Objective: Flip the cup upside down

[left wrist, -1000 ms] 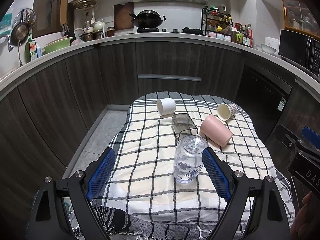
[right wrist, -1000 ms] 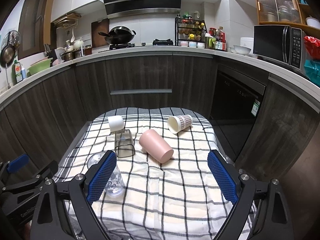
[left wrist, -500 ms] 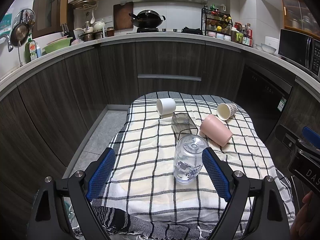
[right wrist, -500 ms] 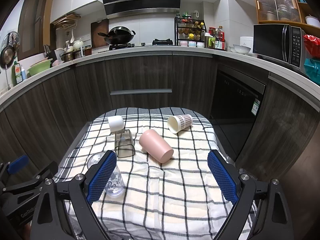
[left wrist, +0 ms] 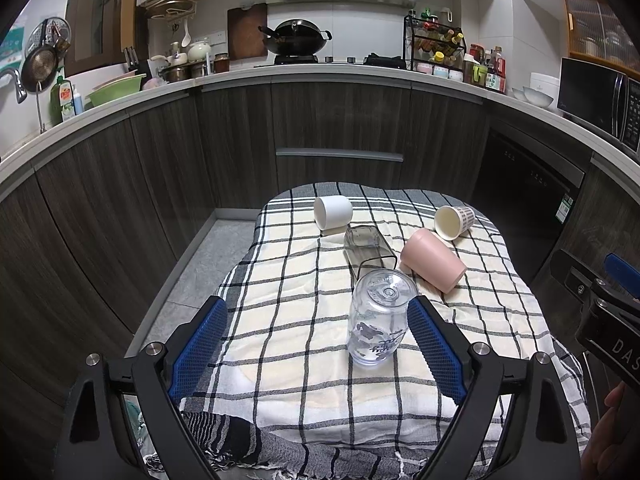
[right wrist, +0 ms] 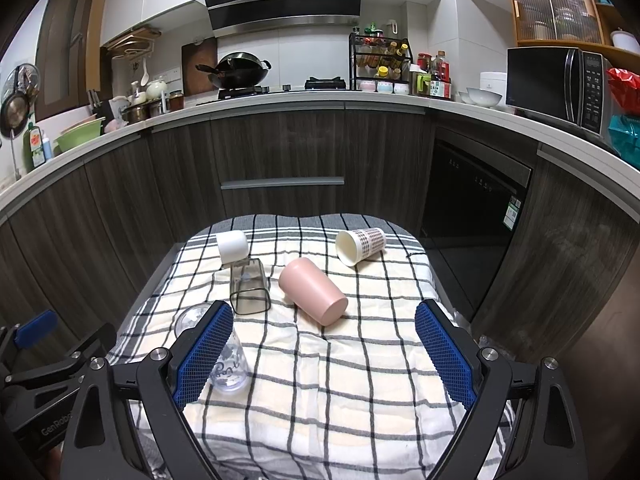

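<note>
checked cloth [left wrist: 304,336] over a small counter, 5 cups on it. clear glass cup [left wrist: 378,318] with printed lettering, standing upside down, base uppermost, at the near middle of the cloth; in the right wrist view it [right wrist: 228,364] sits partly behind the left pad of the right tongs. smoky square cup [left wrist: 369,249] lying on its side just beyond it, open end toward the camera. pink cup [left wrist: 433,266] on its side to the right of the smoky one, close beside it. white cup [left wrist: 333,212] on its side at the far left of the cloth, just beside the smoky cup's far end. patterned paper cup [left wrist: 453,222] on its side at the far right, mouth showing, near the pink cup. left tongs [left wrist: 316,340]: spread wide, pinching nothing, the glass cup standing between the 2 blue pads and nearer the right-hand one, apart from both. right tongs [right wrist: 322,354]: spread wide, pinching nothing, over the near part of the cloth. dark wood cabinets [left wrist: 340,128] behind, a wok [left wrist: 296,38] on the stove above them.
</note>
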The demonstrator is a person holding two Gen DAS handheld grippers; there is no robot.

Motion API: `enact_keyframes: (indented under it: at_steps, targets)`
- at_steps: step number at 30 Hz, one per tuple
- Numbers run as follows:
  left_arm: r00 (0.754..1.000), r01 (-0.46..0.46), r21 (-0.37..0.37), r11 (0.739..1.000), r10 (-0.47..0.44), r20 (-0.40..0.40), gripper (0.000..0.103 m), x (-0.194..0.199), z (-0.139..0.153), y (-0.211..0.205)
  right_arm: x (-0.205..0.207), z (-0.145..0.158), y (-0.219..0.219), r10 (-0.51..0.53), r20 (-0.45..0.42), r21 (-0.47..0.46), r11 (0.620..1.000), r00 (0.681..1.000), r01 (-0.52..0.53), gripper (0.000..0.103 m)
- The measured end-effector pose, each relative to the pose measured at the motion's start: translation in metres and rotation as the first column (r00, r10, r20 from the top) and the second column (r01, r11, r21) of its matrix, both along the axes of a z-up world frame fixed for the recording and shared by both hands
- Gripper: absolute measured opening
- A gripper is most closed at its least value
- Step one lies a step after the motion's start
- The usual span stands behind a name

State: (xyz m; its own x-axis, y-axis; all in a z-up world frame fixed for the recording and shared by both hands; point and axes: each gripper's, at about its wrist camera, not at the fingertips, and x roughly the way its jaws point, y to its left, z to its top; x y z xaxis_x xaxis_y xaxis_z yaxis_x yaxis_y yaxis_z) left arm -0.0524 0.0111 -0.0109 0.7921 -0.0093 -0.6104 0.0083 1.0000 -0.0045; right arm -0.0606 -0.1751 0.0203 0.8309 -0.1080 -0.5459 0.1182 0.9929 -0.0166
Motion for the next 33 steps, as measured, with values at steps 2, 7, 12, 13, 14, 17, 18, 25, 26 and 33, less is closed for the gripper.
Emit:
enact_keyframes:
  at_steps: [2,7,12,13,14,17,18,25,26,33]
  targets:
    - [1.0,-0.002,0.001,1.0,0.002,-0.001,0.096,0.0,-0.0007,0.0006,0.0002,-0.0002,0.0,0.0,-0.002,0.0,1.0,1.0,0.0,0.093]
    - [1.0,-0.021,0.007,1.0,0.021,0.0,0.101,-0.0007,-0.0023,0.0036,0.0003,-0.0001,0.0001,0.0,-0.002,0.002,1.0,1.0,0.0,0.093]
    - [1.0,-0.02,0.012,1.0,0.02,-0.005,0.101,0.0006,-0.0022,0.0027,0.0006,-0.0008,0.0001,0.0,-0.002,0.003,1.0,1.0,0.0,0.093]
    - [1.0,-0.02,0.011,1.0,0.02,-0.008,0.101,0.0011,-0.0022,0.0024,0.0005,-0.0008,0.0,0.0,-0.003,0.003,1.0,1.0,0.0,0.093]
    - [1.0,-0.02,0.006,1.0,0.02,-0.01,0.101,0.0015,-0.0022,0.0026,0.0003,-0.0011,0.0001,0.0,-0.003,0.003,1.0,1.0,0.0,0.093]
    - [1.0,-0.018,-0.004,1.0,0.017,-0.015,0.101,0.0026,-0.002,0.0031,0.0,-0.0013,0.0004,0.0,-0.004,0.006,1.0,1.0,0.0,0.093]
    - [1.0,-0.017,-0.005,1.0,0.017,-0.015,0.101,0.0026,-0.0021,0.0031,-0.0002,-0.0013,0.0005,-0.001,-0.003,0.005,1.0,1.0,0.001,0.093]
    - [1.0,-0.029,-0.002,1.0,0.029,-0.013,0.101,0.0033,-0.0034,0.0021,-0.0003,-0.0024,0.0011,-0.002,-0.008,0.005,1.0,1.0,0.003,0.093]
    - [0.999,-0.032,0.003,0.999,0.032,-0.011,0.101,0.0032,-0.0037,0.0015,-0.0007,-0.0036,0.0022,-0.003,-0.009,0.005,1.0,1.0,0.003,0.093]
    - [0.998,-0.052,-0.015,0.999,0.052,-0.038,0.103,0.0079,-0.0091,0.0055,-0.0002,-0.0045,0.0032,-0.004,-0.012,0.007,1.0,1.0,0.004,0.093]
